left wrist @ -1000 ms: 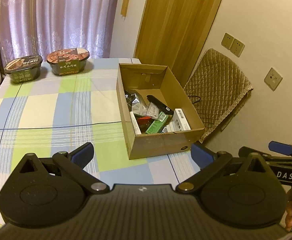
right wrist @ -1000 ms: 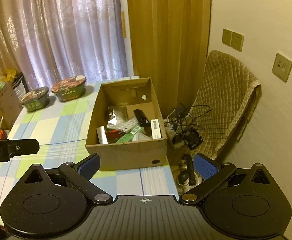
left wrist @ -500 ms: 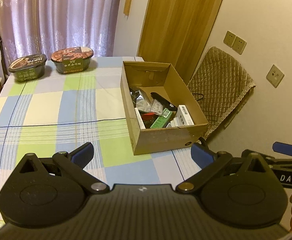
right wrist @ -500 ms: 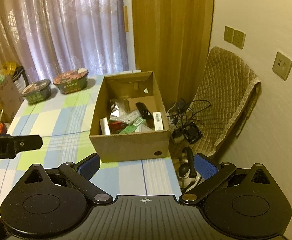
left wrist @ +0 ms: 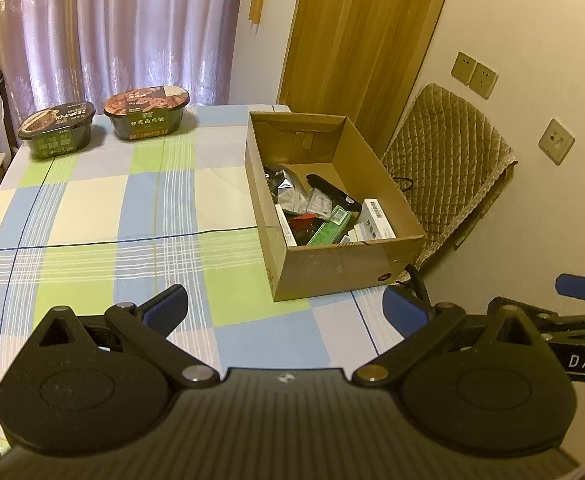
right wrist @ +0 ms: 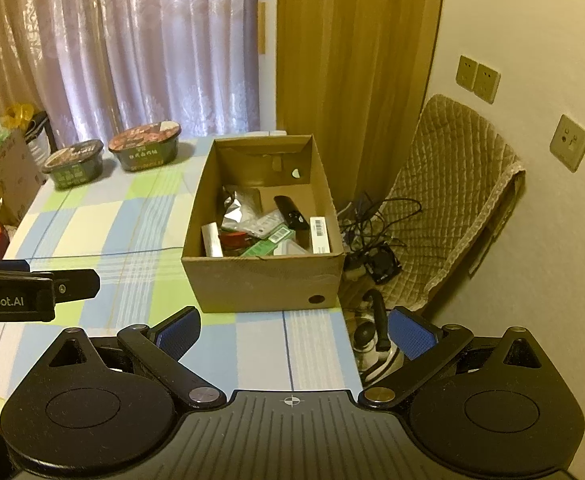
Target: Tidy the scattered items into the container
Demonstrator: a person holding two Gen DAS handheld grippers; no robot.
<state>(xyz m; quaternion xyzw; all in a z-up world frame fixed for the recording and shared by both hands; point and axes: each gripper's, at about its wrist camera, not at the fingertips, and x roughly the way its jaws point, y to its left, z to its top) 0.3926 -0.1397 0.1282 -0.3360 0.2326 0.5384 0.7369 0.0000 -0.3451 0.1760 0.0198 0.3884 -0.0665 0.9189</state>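
**Box filled, both tools empty and held back**

Left gripper [left wrist: 284, 310] spread wide, nothing between the blue pads. Right gripper [right wrist: 294, 334] likewise wide and empty. Both held above the near part of the checked tablecloth [left wrist: 92, 208], well apart from the cardboard box [right wrist: 260, 284] at the table's right edge.

Inside the box: a black remote [right wrist: 291, 213], a white carton [right wrist: 319, 234], a green pack [left wrist: 330, 230], silver foil sachets [left wrist: 288, 190], something red underneath. Small scattered items apparently already in the container.

Still on the cloth, at the far end by the curtain: two noodle bowls [left wrist: 146, 114], side by side, well apart from the box. Probably the only candidates left, if part of the tidy at all. For a clean finish: approach one bowl from the side, close across its narrow width below the rim, lift level, lower into the free far end of the box.

Hard to judge: free room in the box for a bowl; near wall hides the front floor. Table's near edge cut off by the tool bodies, so stray items there not ruled out. Labels too small to read.
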